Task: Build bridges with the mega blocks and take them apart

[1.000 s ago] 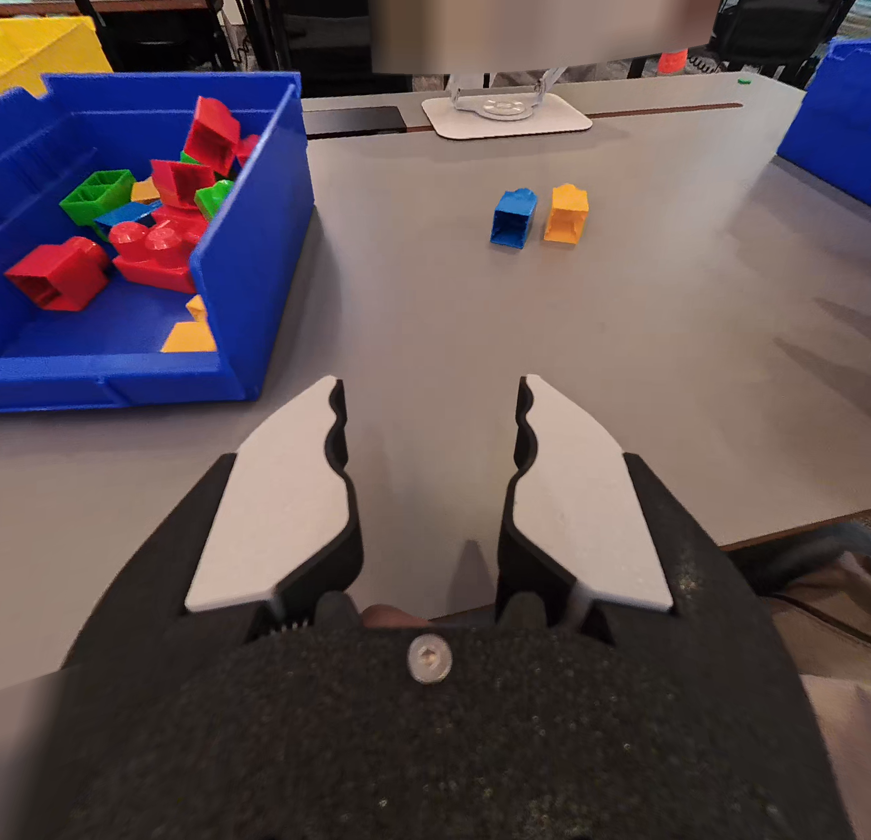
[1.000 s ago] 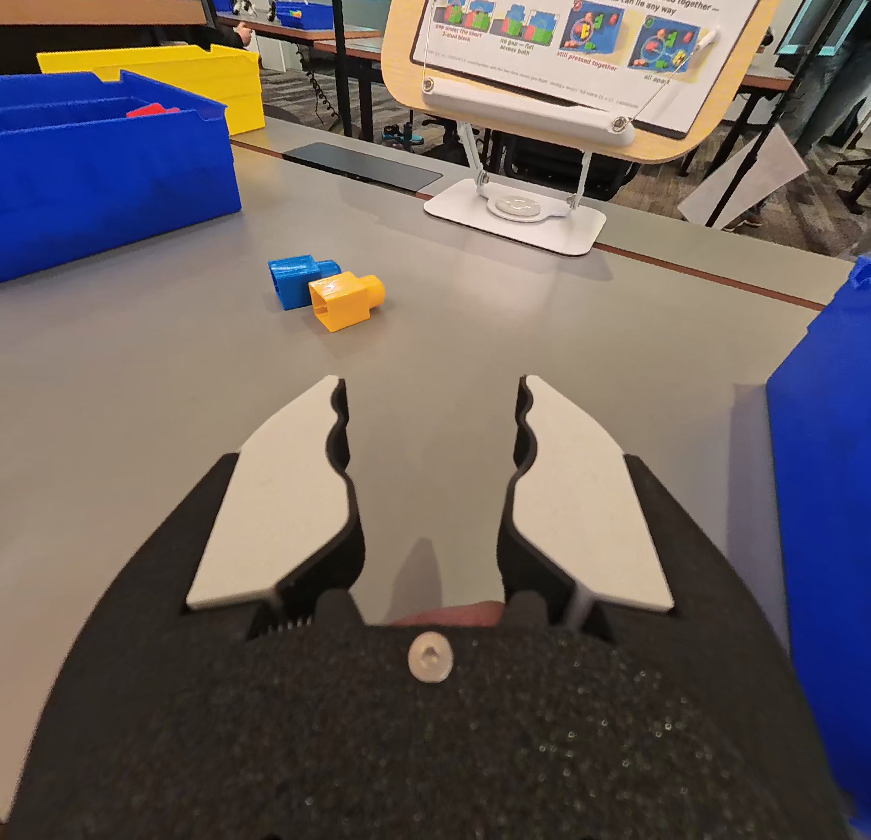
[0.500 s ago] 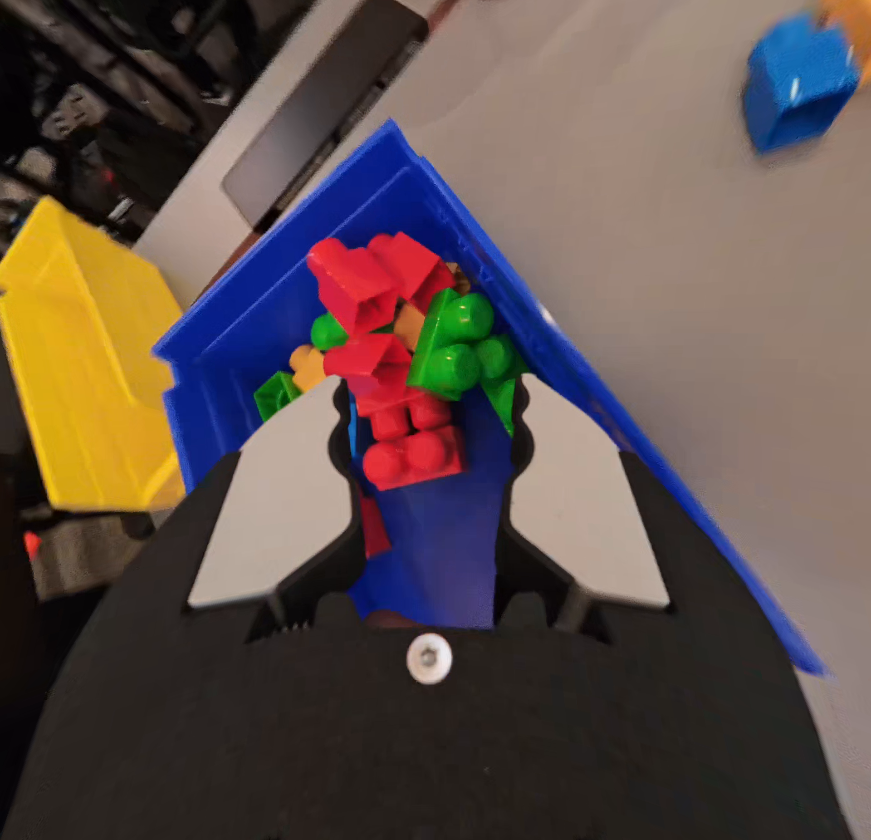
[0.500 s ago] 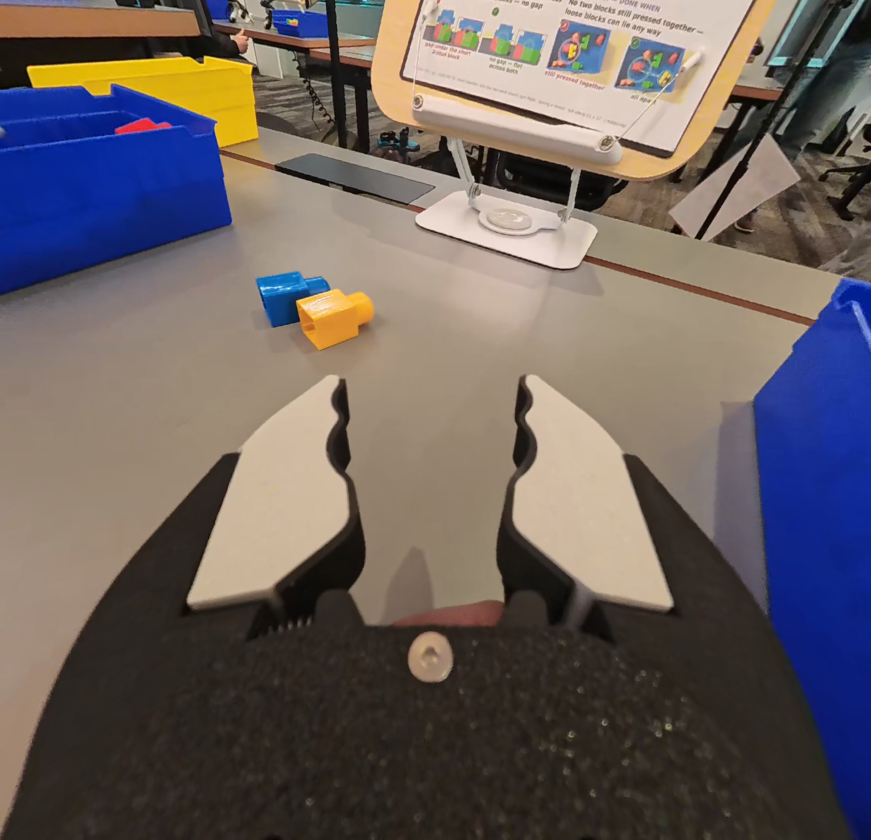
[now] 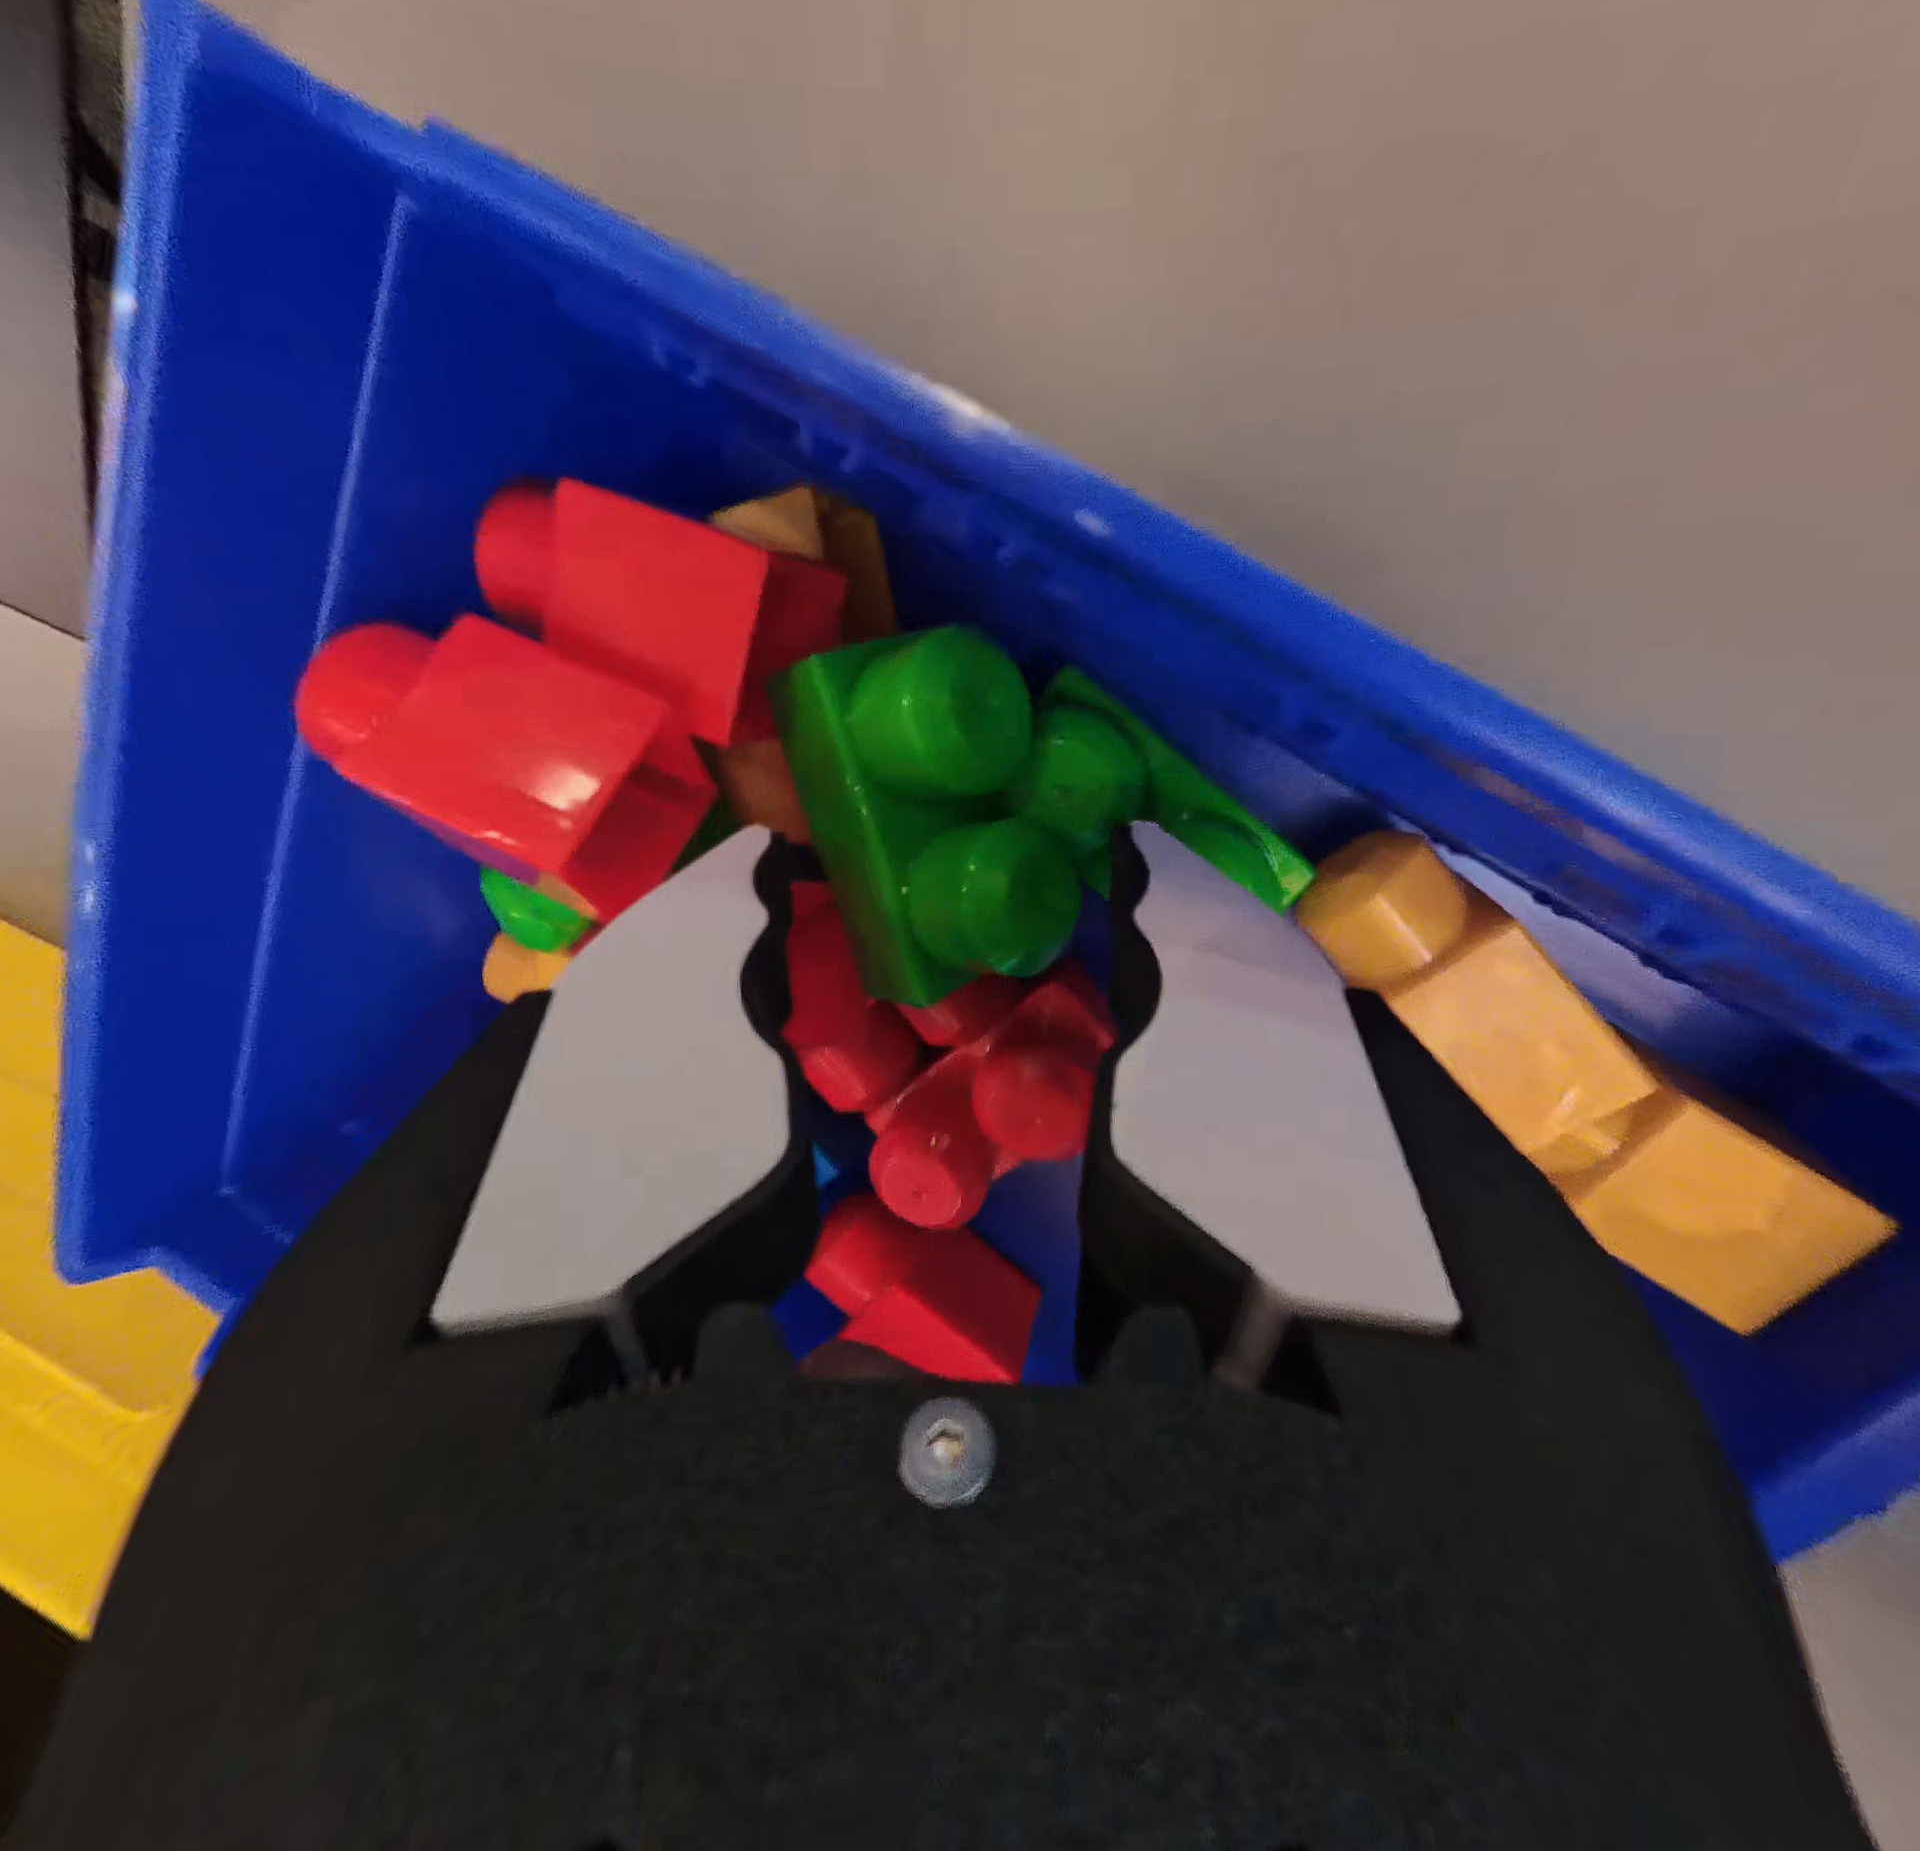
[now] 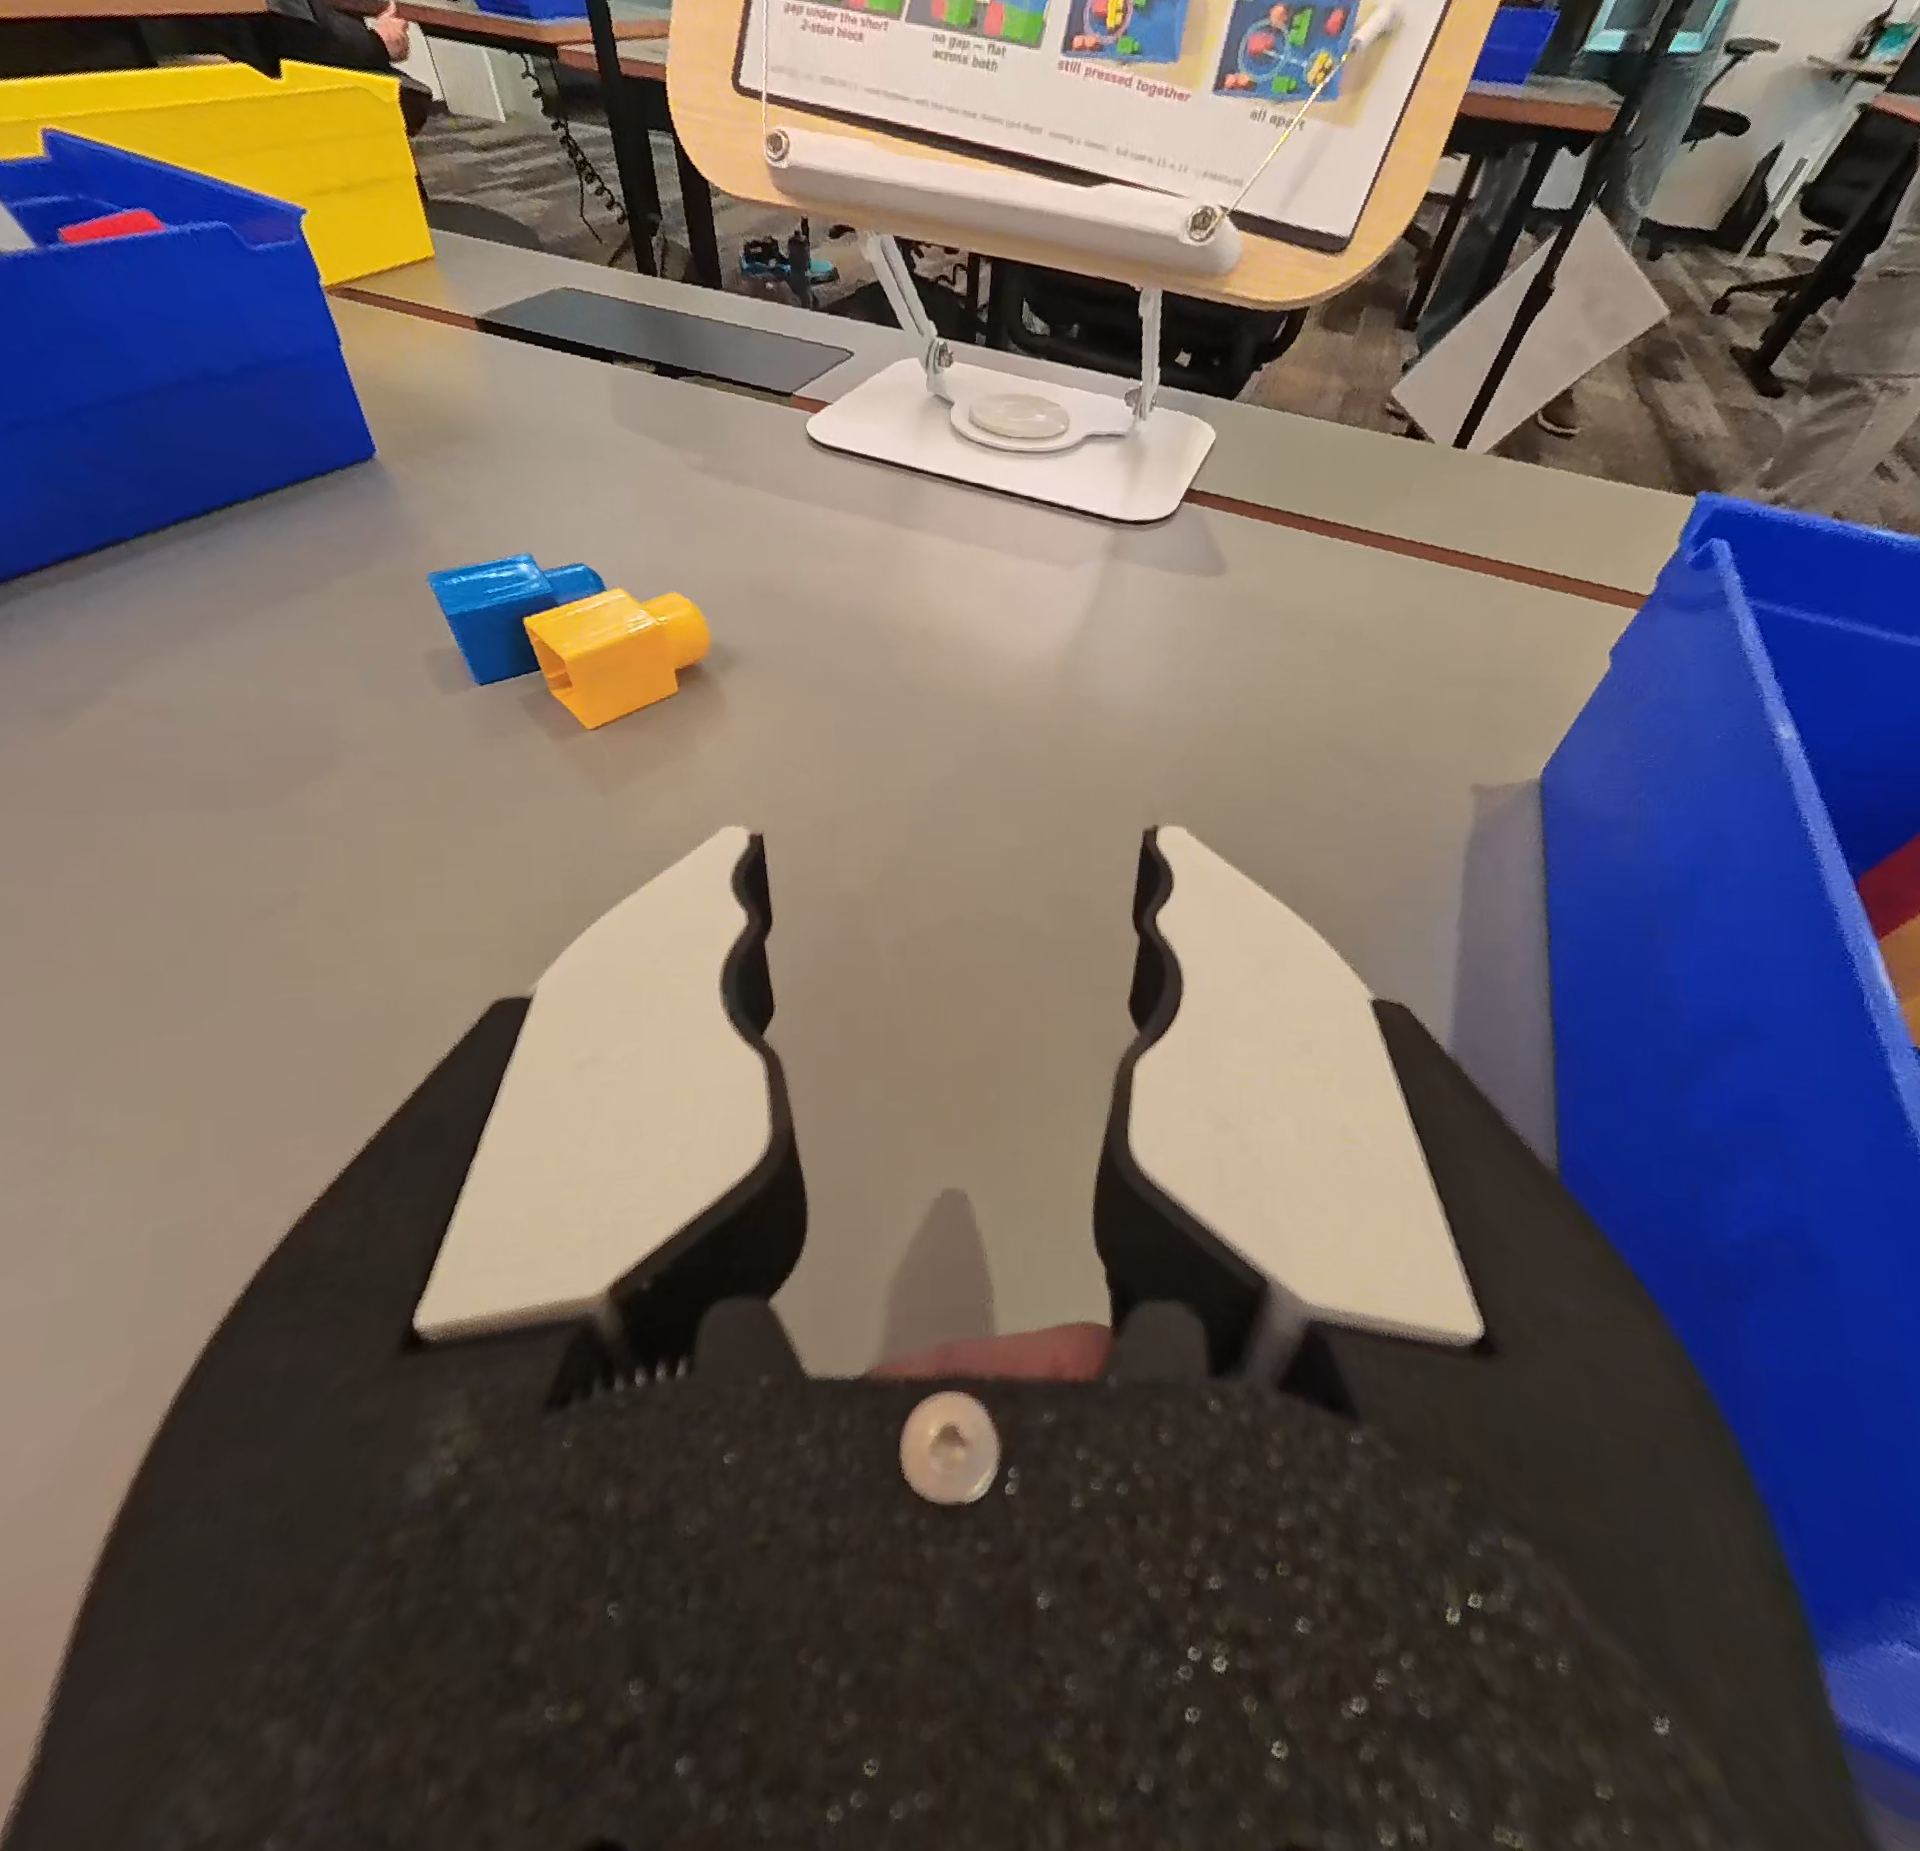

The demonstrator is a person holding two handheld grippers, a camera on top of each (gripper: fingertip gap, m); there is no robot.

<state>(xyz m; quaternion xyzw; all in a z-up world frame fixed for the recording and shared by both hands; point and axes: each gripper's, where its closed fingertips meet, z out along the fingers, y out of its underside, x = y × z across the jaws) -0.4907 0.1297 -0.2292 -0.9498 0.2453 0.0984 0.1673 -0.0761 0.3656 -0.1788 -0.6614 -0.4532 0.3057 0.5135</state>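
- Left wrist view looks down into a blue bin (image 5: 436, 367) holding a heap of blocks; the picture is somewhat blurred.
- The left gripper (image 5: 945, 845) hangs over the heap with its jaws spread, and nothing is clamped between them.
- A green two-stud block (image 5: 935, 814) lies tilted right at the fingertips, on top of the pile.
- Between the fingers, lower down, lie red blocks (image 5: 966, 1105) with their studs showing.
- Two more red blocks (image 5: 582, 679) lie to the left of the green one, and an orange block (image 5: 1538, 1063) lies along the bin's right wall.
- A yellow bin (image 5: 52, 1334) stands beside the blue one.
- Right wrist view shows the right gripper (image 6: 948, 845) above the grey table (image 6: 1039, 721), jaws apart and empty.
- A blue block (image 6: 488, 601) and a yellow block (image 6: 613, 653) lie on their sides, touching, on the table ahead and to the left.
- A second blue bin (image 6: 1704, 970) stands just right of the gripper; an instruction board on a white stand (image 6: 1013, 430) is at the far edge.
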